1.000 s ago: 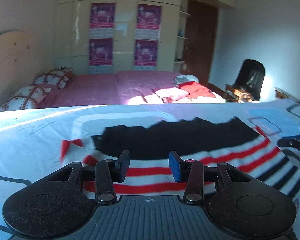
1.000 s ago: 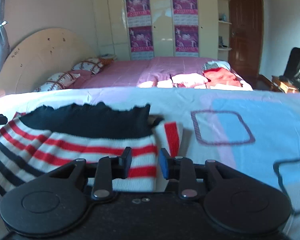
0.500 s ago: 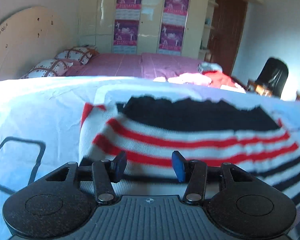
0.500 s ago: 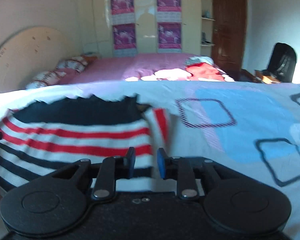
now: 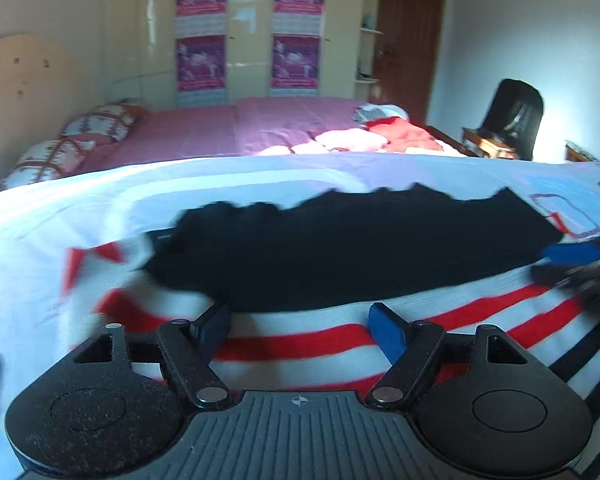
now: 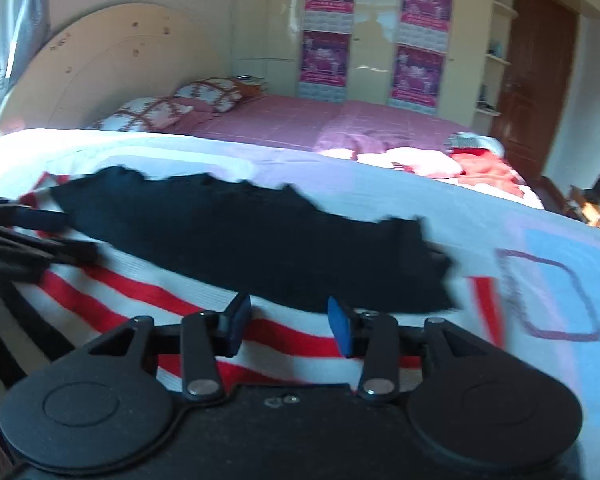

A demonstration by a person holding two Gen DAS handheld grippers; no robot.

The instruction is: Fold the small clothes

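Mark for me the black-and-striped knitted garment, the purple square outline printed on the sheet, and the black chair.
Black-and-striped knitted garment [image 5: 340, 256]: left wrist view, on its black upper panel.
Purple square outline on the sheet [image 6: 548, 300]: right wrist view, on its left line.
Black chair [image 5: 514, 114]: left wrist view, on its backrest.

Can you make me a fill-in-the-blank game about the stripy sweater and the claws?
1. The stripy sweater has red, white and ____ stripes.
2. The sweater lies on a light ____ bedsheet.
3. Both the left claw and the right claw have their jaws ____, with nothing pinched.
4. Four pink ____ hang on the wardrobe.

Missing words: black; blue; open; posters
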